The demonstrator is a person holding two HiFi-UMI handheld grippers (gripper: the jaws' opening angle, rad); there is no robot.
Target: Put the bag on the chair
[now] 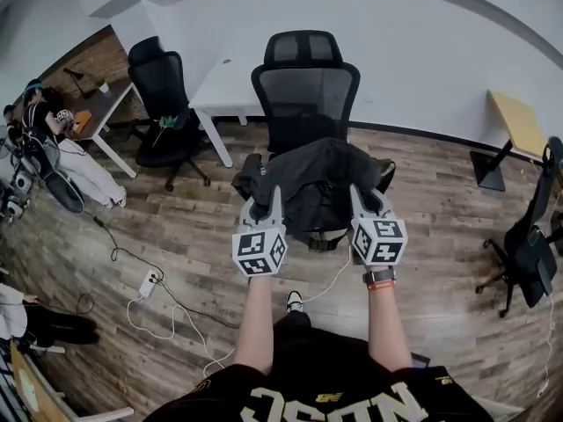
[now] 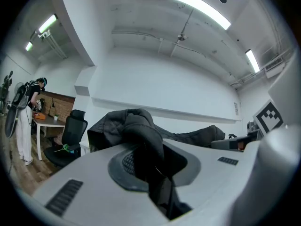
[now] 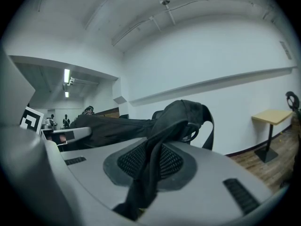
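Before chair (image 1: 305,77): bag (image 1: 317,178), black, slack, hung between left gripper (image 1: 264,202) and right gripper (image 1: 369,200), each pinching fabric. Risk: thin folds may slip free; bag slumps floorward.

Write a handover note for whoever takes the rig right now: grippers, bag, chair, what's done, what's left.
Left hand-held gripper: shut on the bag's left side.
Right hand-held gripper: shut on its right side.
Bag: black, held over the seat of the black office chair; resting or not, cannot tell.
Done: bag is at the chair.
Left: lower it onto the seat, release both grips.
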